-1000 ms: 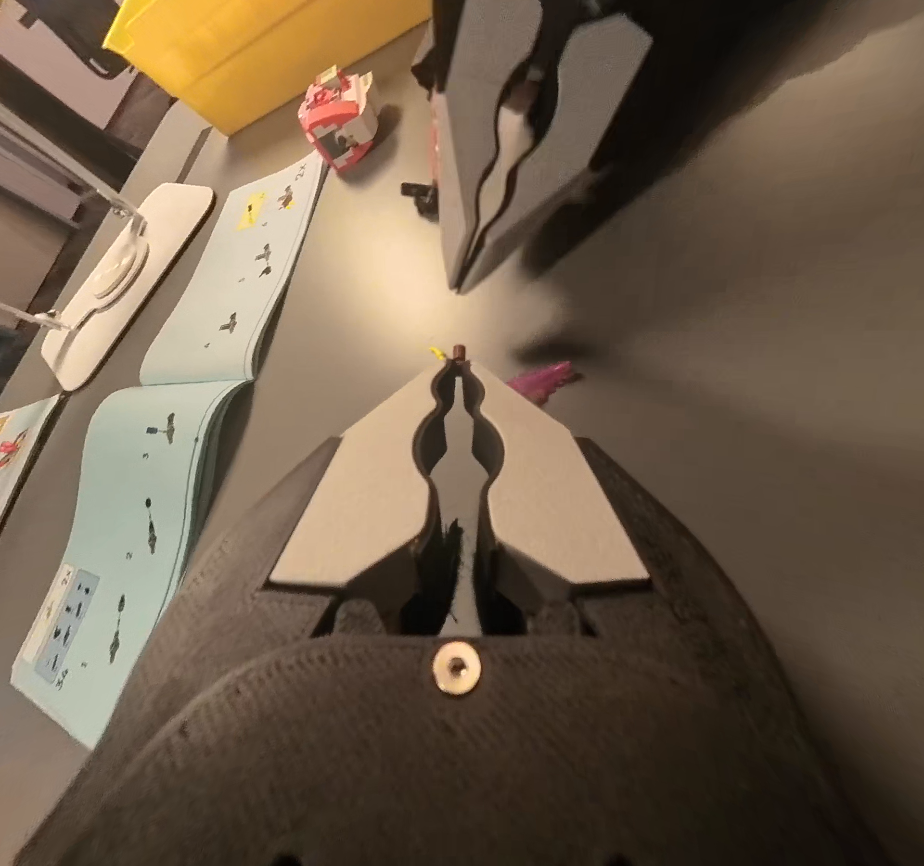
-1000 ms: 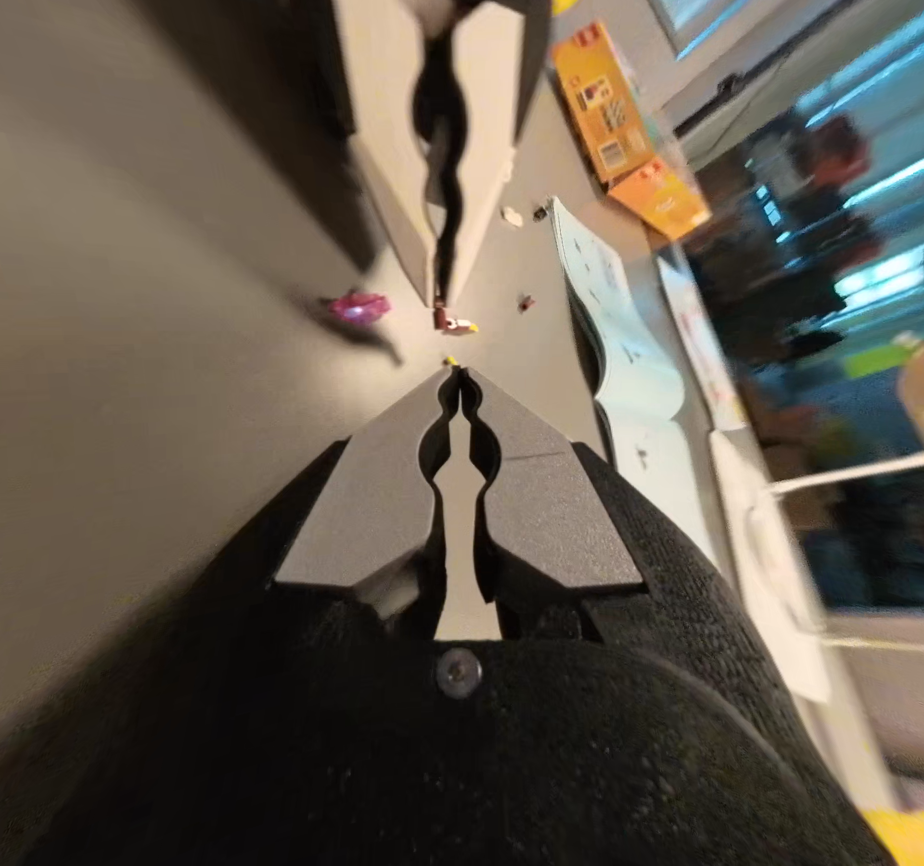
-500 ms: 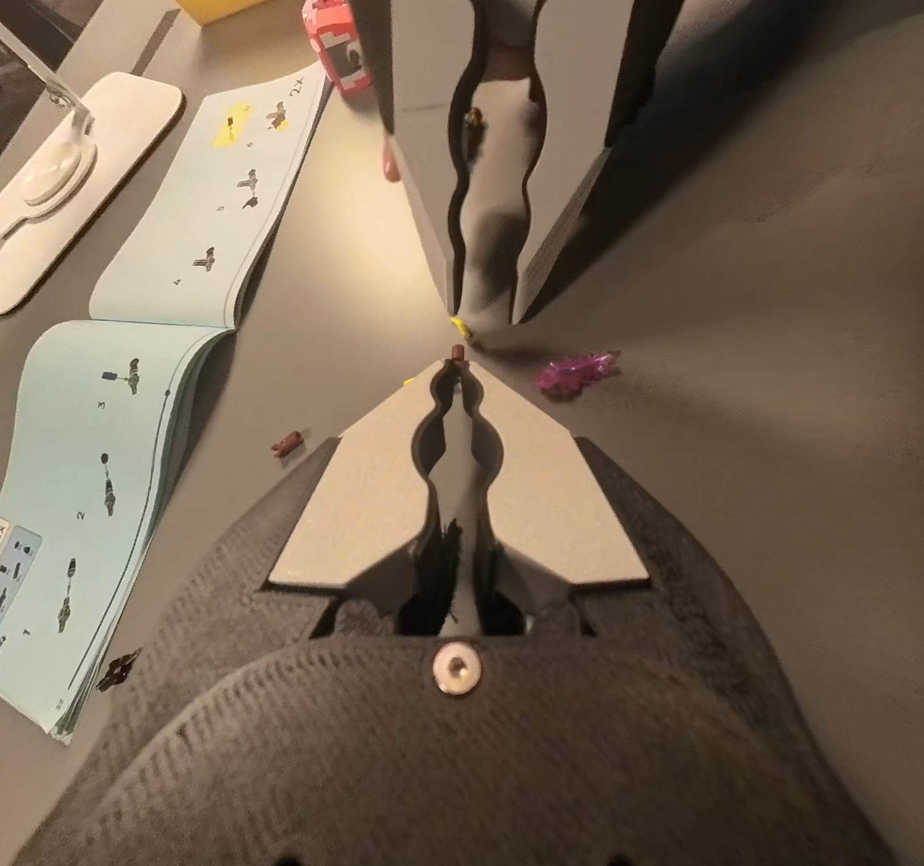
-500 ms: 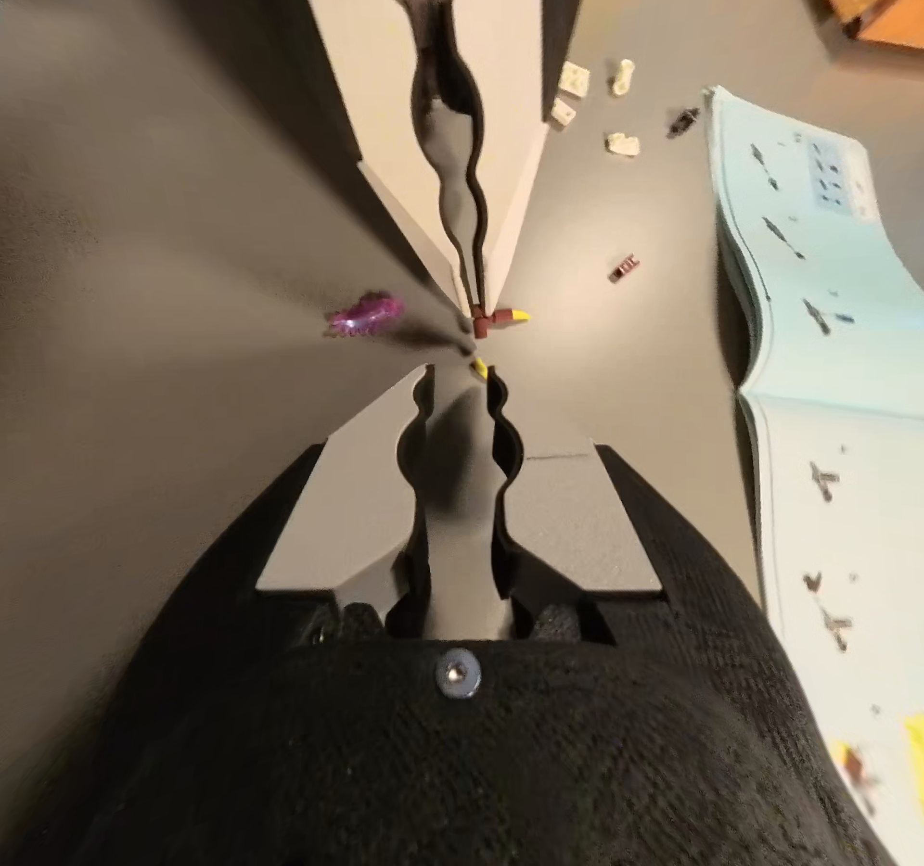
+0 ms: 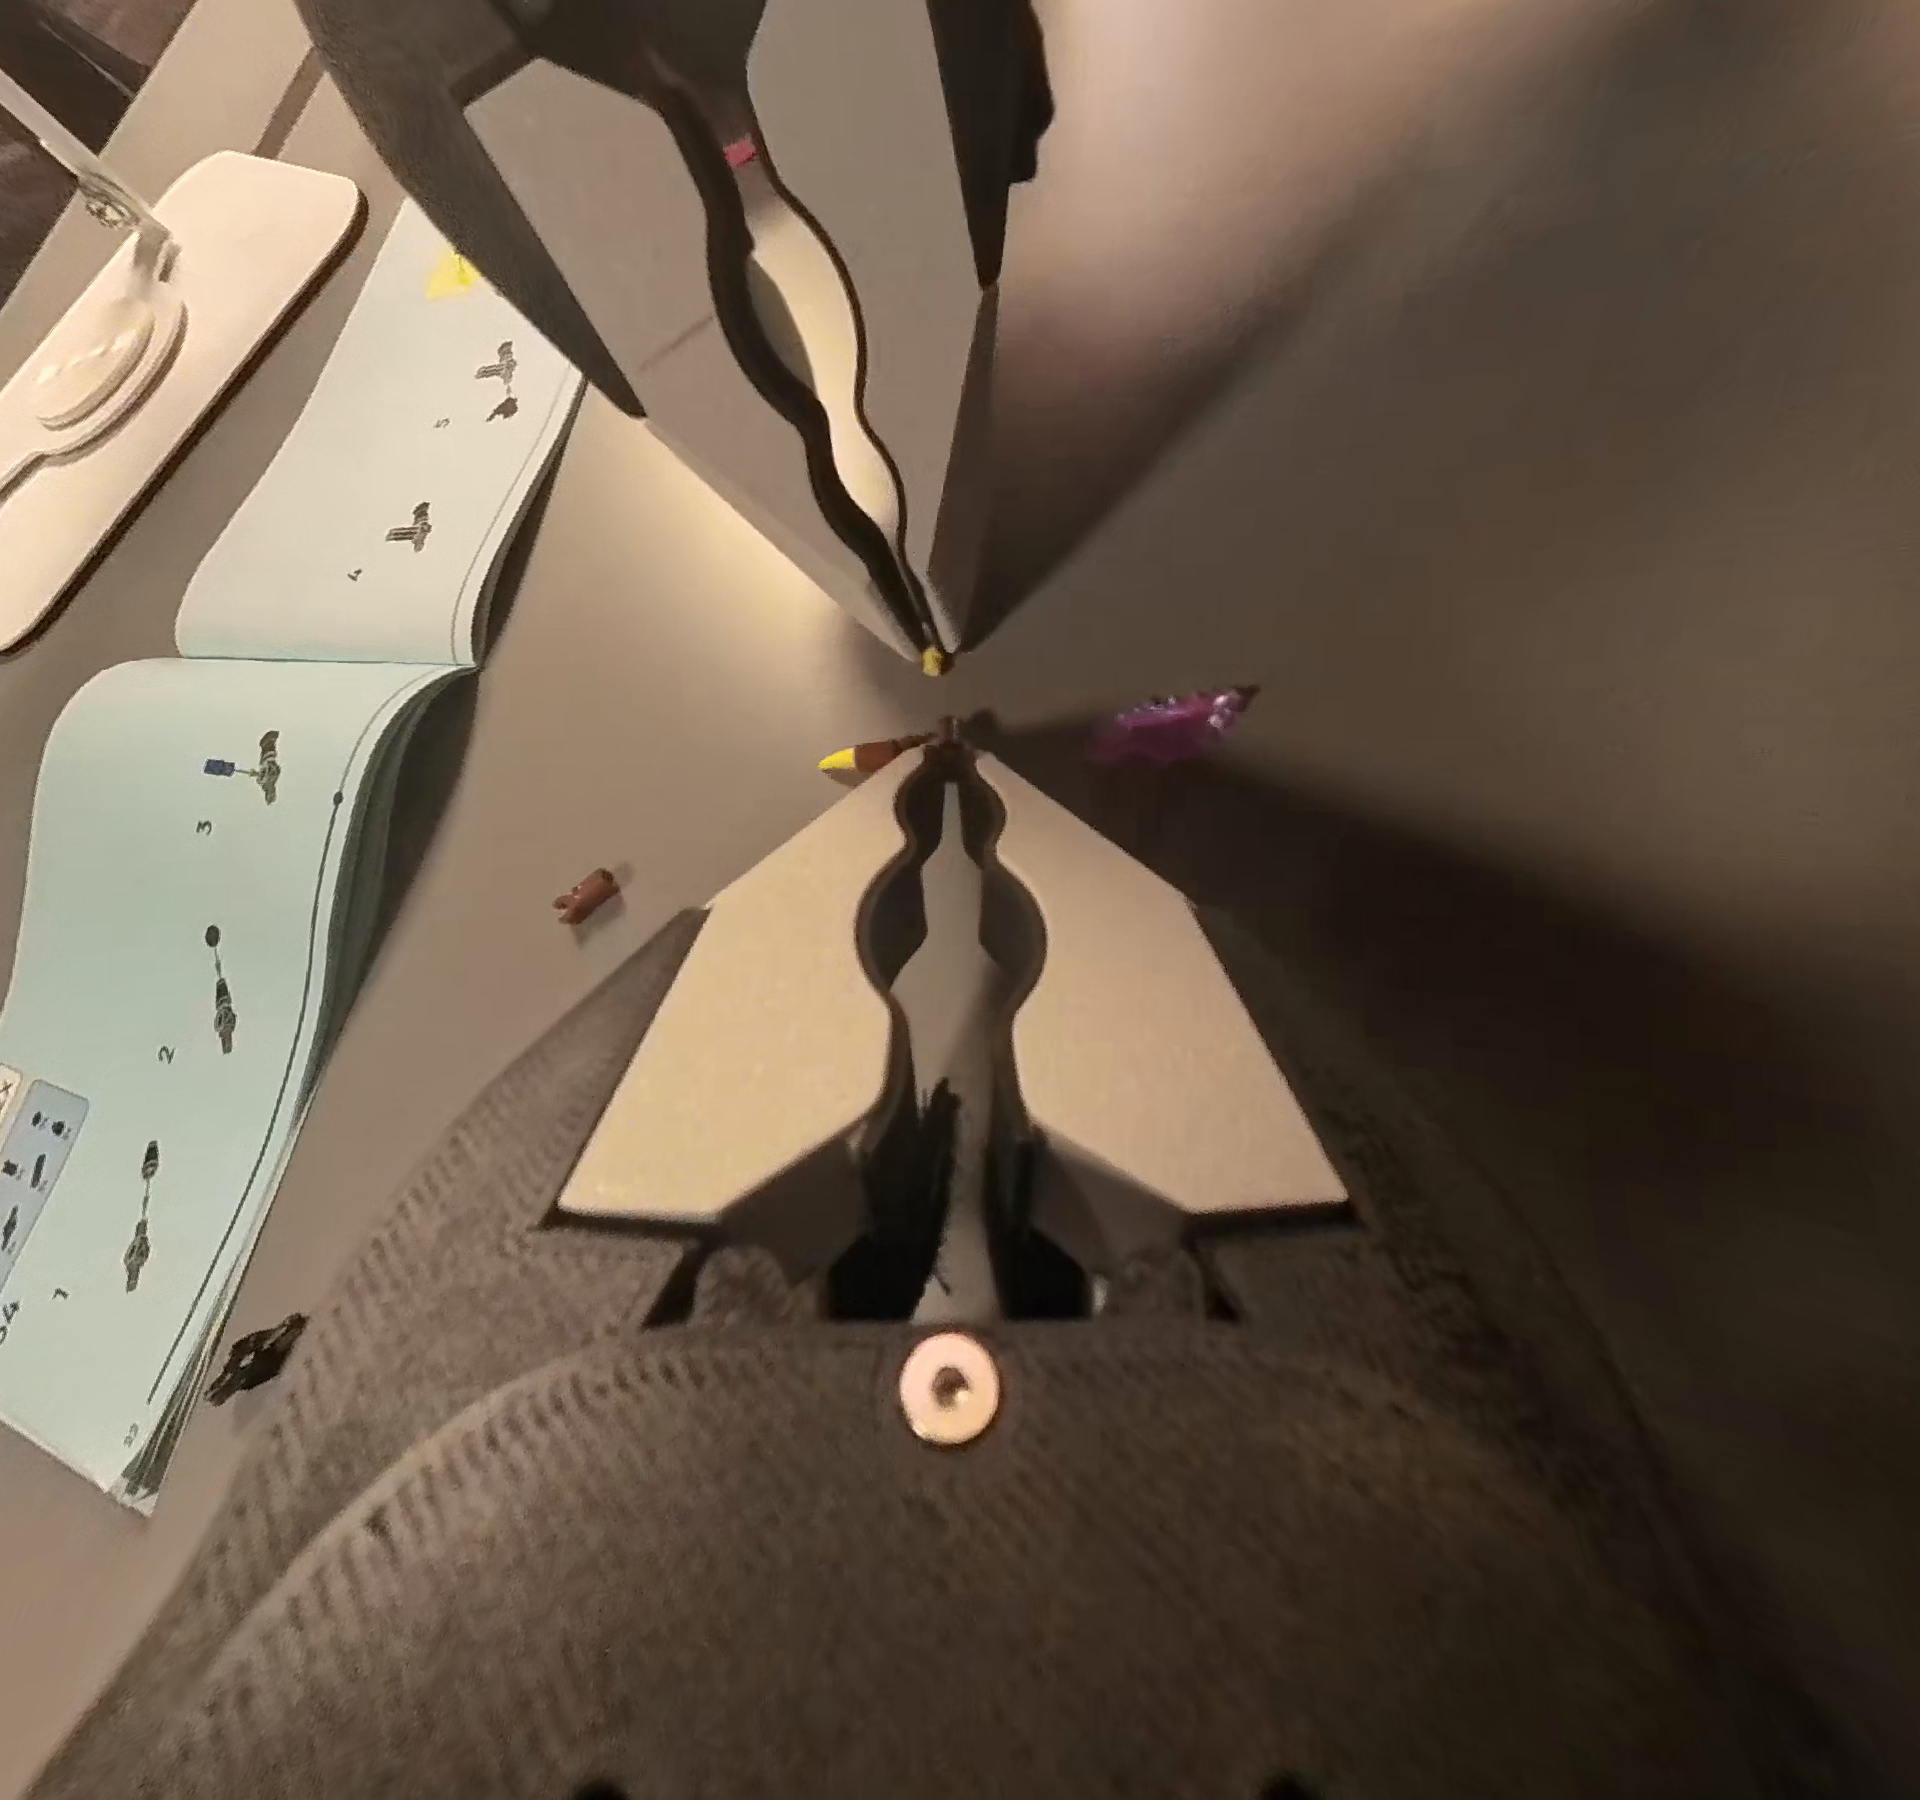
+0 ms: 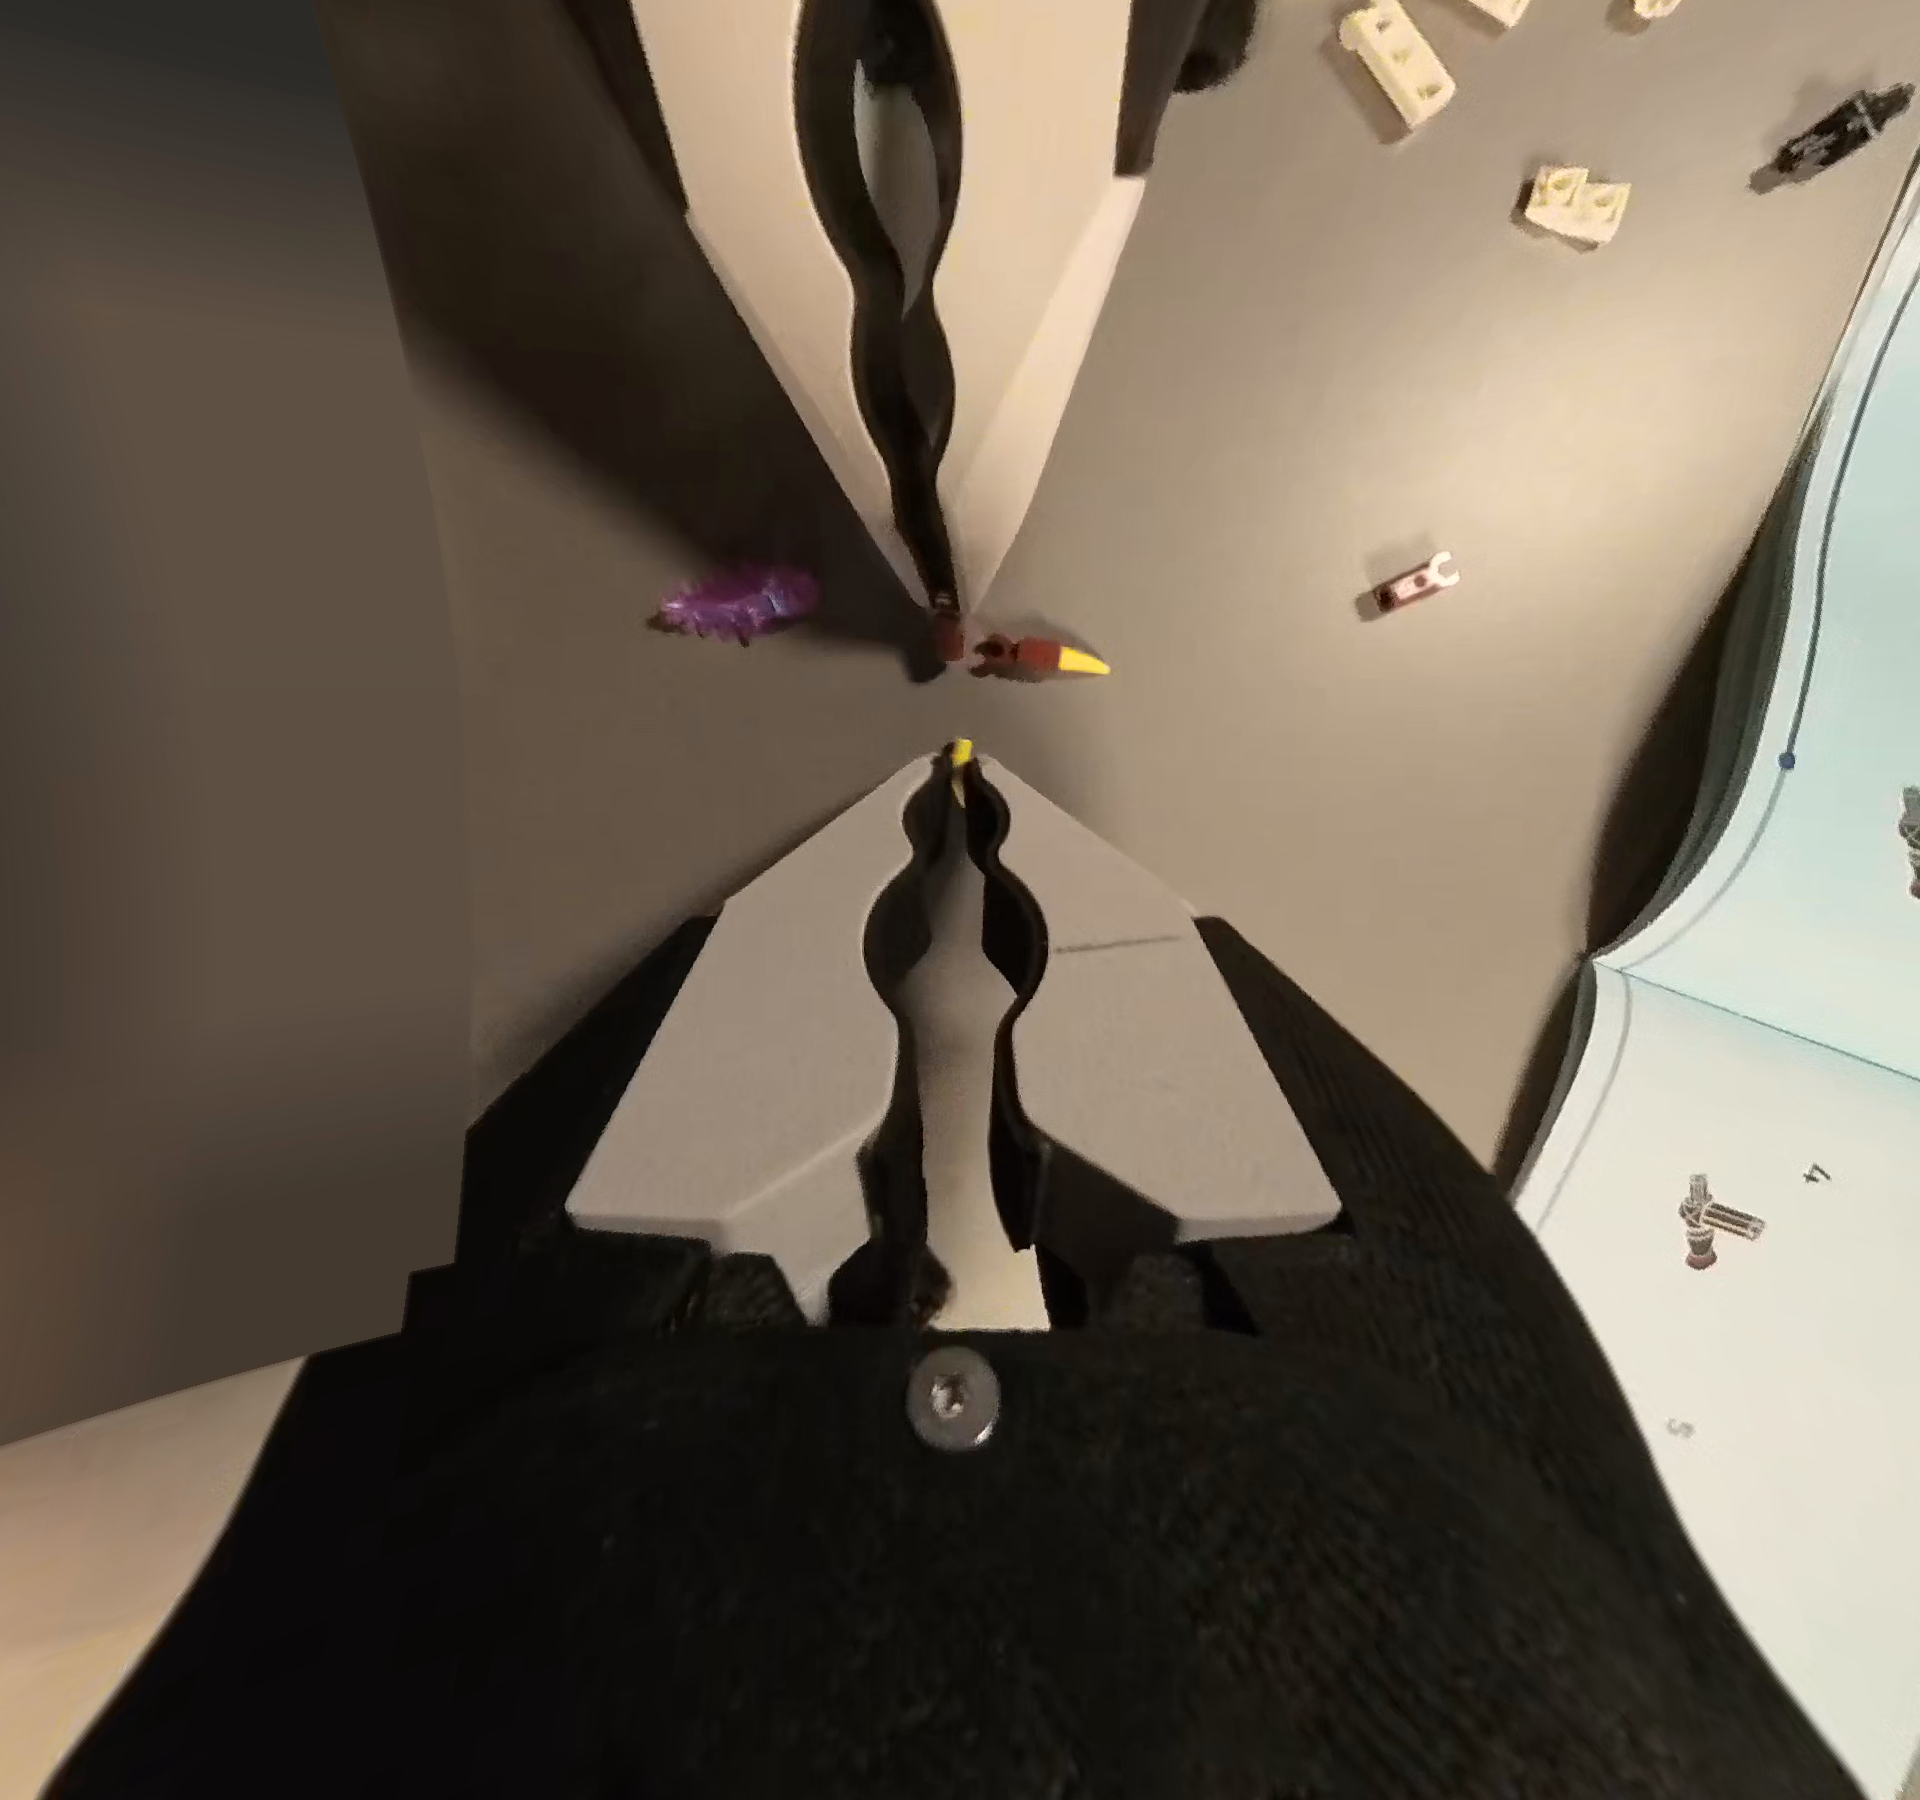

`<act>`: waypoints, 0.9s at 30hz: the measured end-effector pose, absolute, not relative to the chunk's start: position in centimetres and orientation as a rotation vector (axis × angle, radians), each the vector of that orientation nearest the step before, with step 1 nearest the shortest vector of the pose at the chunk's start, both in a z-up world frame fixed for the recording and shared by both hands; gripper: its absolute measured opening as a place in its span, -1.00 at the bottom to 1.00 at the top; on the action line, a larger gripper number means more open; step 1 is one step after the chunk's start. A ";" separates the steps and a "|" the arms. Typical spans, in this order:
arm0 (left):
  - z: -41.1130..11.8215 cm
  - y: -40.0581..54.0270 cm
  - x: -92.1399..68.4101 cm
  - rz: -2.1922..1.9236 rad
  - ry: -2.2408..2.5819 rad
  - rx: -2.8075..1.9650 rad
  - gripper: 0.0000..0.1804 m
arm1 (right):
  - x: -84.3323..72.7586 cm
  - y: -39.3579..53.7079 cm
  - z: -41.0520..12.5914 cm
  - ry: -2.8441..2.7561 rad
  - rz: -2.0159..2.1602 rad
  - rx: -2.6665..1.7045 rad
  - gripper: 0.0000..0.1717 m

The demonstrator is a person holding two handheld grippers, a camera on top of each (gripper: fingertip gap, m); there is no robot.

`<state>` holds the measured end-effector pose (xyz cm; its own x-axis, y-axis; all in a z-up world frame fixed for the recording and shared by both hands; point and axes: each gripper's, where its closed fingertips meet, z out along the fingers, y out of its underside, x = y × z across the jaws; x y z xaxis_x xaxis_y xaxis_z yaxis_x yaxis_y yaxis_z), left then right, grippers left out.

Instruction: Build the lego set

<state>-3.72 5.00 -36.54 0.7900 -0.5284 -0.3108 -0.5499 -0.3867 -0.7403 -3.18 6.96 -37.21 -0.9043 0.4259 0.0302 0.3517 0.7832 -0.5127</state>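
My left gripper (image 5: pixel 948 751) is shut on a tiny brown piece (image 5: pixel 945 730) just above the grey table (image 5: pixel 1455 503). A brown piece with a yellow cone tip (image 5: pixel 860 759) sticks out sideways next to the brown piece. I cannot tell whether the two are joined. The right wrist view shows the same: the left gripper (image 6: pixel 943 602), the brown piece (image 6: pixel 948 644) and the cone piece (image 6: pixel 1044 659). My right gripper (image 6: pixel 958 763) is shut on a small yellow piece (image 6: pixel 960 751). It faces the left gripper tip to tip, a short gap apart. The left wrist view shows it (image 5: pixel 933 651) with the yellow piece (image 5: pixel 934 661).
A purple translucent piece (image 5: pixel 1169 724) (image 6: pixel 740 600) lies beside the tips. An open light blue booklet (image 5: pixel 208 867) (image 6: pixel 1829 607), a loose brown clip piece (image 5: pixel 590 891) (image 6: pixel 1411 589), several white bricks (image 6: pixel 1392 57), a black piece (image 5: pixel 255 1355) and a white stand base (image 5: pixel 156 348) lie around. My left and right fingertips are right by each other.
My right gripper opened half a second ago and has shut again on the yellow piece. Both grippers have tilted down over the table and drawn closer, tip to tip. The left stayed shut.
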 end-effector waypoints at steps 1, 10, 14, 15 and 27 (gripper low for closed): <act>-36.5 5.0 -3.7 0.030 0.804 -2.058 -0.98 | -3.2 7.0 -37.2 -2.817 0.764 -0.647 -1.00; -35.1 4.2 -2.8 -0.102 0.811 -1.964 -0.98 | -2.3 4.6 -36.9 -2.469 0.853 -0.562 -1.00; -35.3 3.8 -2.5 -0.161 0.844 -1.976 -0.98 | -2.5 4.2 -36.2 -2.300 0.968 -0.598 -1.00; -35.9 3.6 -2.7 -0.137 0.869 -2.009 -0.98 | -2.4 4.3 -36.0 -2.293 0.973 -0.596 -1.00; -35.9 3.4 -2.3 -0.183 0.898 -2.005 -0.98 | -2.0 3.9 -35.9 -2.284 0.984 -0.541 -1.00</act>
<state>-2.29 3.41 -35.94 0.7248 -0.6568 -0.2082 -0.5230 -0.3278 -0.7868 -2.01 3.86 -35.94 -0.7448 0.5659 0.3537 0.1314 0.6440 -0.7537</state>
